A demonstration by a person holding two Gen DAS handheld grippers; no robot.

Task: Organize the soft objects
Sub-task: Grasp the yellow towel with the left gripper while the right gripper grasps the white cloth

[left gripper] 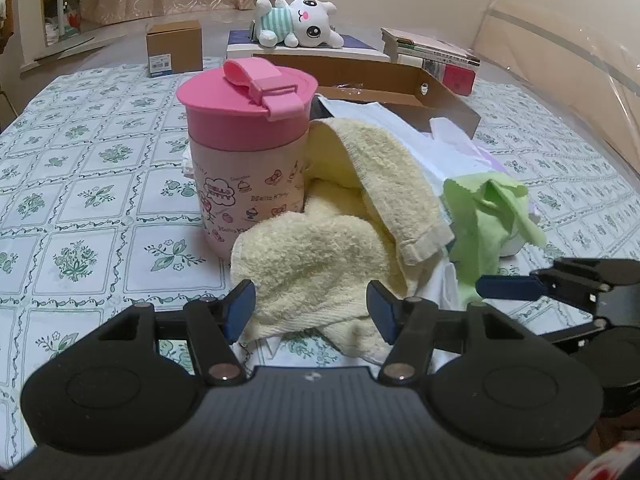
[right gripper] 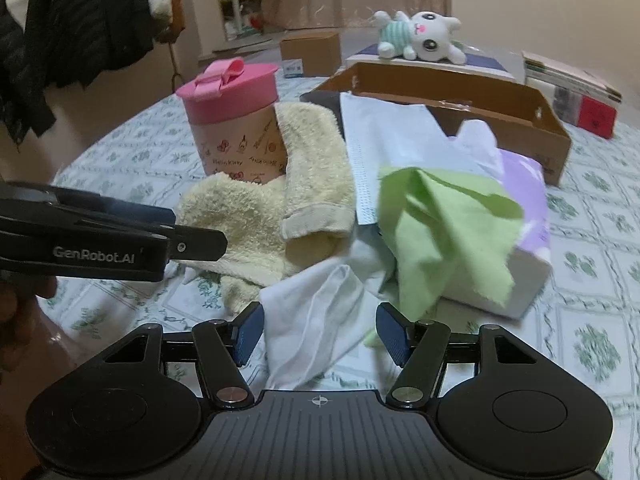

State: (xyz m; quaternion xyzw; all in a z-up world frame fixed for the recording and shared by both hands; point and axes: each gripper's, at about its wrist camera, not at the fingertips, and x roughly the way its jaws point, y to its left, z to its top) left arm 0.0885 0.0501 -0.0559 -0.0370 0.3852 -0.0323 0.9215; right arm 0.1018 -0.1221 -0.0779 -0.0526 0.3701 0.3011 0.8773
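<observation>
A crumpled yellow towel (left gripper: 320,256) lies on the table against a pink lidded cup (left gripper: 248,152). My left gripper (left gripper: 312,312) is open, its jaws on either side of the towel's near edge. A green cloth (right gripper: 444,236) drapes over a purple-and-white tissue box (right gripper: 528,232). A white cloth (right gripper: 316,328) lies in front of it, between the jaws of my open right gripper (right gripper: 320,332). A light blue face mask (right gripper: 376,148) lies on the pile. The towel (right gripper: 256,224) and cup (right gripper: 232,120) also show in the right wrist view.
An open cardboard box (left gripper: 400,84) stands behind the pile. A white plush toy (left gripper: 300,20) lies on a flat box at the back, with books (left gripper: 432,56) to its right and a small carton (left gripper: 174,48) to its left. The table has a floral cloth (left gripper: 80,200).
</observation>
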